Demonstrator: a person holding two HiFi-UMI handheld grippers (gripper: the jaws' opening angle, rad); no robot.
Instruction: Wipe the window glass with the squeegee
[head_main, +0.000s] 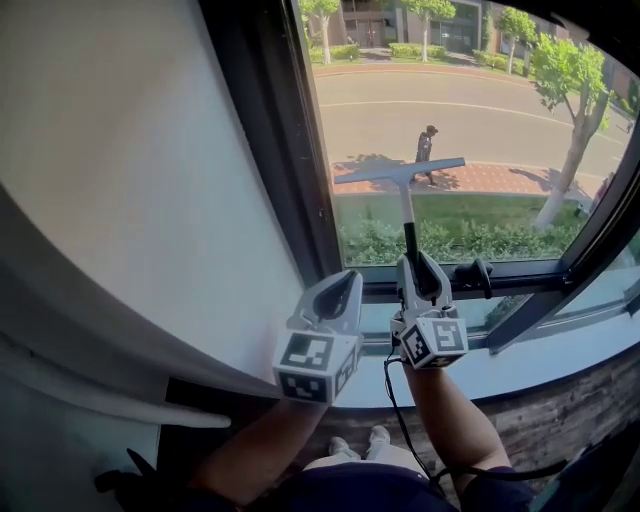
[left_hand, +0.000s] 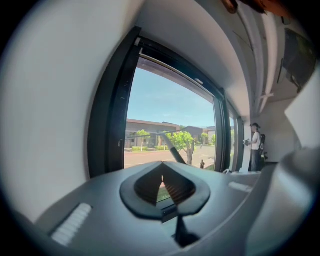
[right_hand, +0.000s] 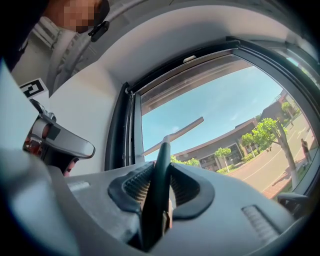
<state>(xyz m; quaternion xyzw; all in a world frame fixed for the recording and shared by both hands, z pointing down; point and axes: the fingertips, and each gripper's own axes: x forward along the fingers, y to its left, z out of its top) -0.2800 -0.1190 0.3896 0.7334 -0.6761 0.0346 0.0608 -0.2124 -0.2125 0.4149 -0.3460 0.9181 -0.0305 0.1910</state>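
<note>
Item: squeegee, centre frame, blade crosswise up at the window glass (contact unclear). Its handle is clamped in the right hand-held gripper, with the forearm raised from lower centre. Left hand-held gripper: jaws together, empty, just beside. Advice: keep the blade flat and the pull even.

i see a pale window sill curving across the lower right of the frame, a rough brown face beneath its edge, nothing discernible lying on it
</note>
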